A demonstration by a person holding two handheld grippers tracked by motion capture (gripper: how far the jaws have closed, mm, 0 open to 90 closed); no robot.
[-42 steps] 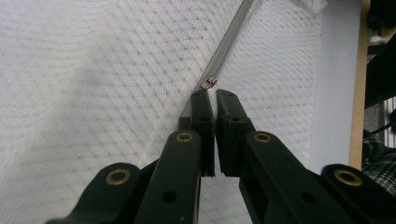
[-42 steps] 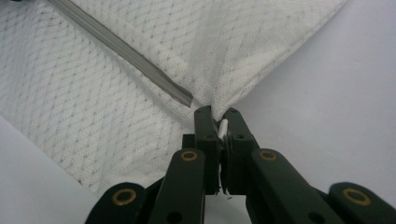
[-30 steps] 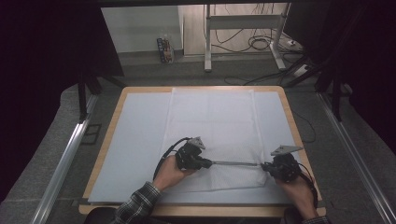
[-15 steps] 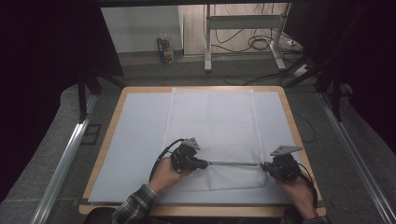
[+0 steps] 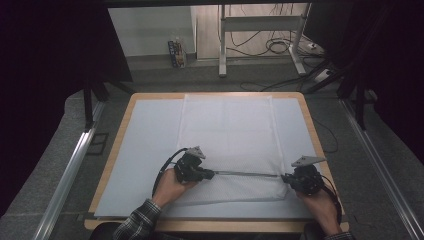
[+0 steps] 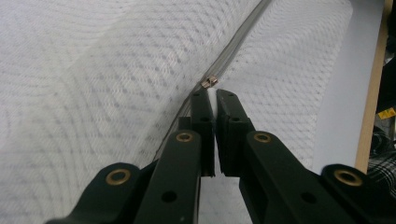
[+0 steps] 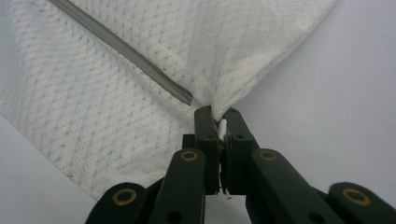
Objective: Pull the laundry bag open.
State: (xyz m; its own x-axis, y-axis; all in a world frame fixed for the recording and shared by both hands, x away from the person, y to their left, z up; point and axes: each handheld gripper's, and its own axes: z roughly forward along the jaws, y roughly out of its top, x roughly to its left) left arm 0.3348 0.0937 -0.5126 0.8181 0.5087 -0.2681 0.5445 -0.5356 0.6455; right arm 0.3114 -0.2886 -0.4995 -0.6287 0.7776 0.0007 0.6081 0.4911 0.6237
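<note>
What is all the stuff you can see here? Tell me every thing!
Mesh fabric cover: one, white, spread down the middle of the table.
Zipper: one, grey, running across the cover's near part between the two grippers; its small metal slider sits just past the left gripper's tips.
Table sheet: one, pale blue, under the cover.
Table: one, light wood rim.
Metal stand: one, grey, on the floor beyond the table, with dark cables beside it.
Left gripper: one, black, shut on the cover at the zipper.
Right gripper: one, black, shut on the cover's edge at the zipper's end.
Hands: two, one behind each gripper, checked sleeve on the left.
</note>
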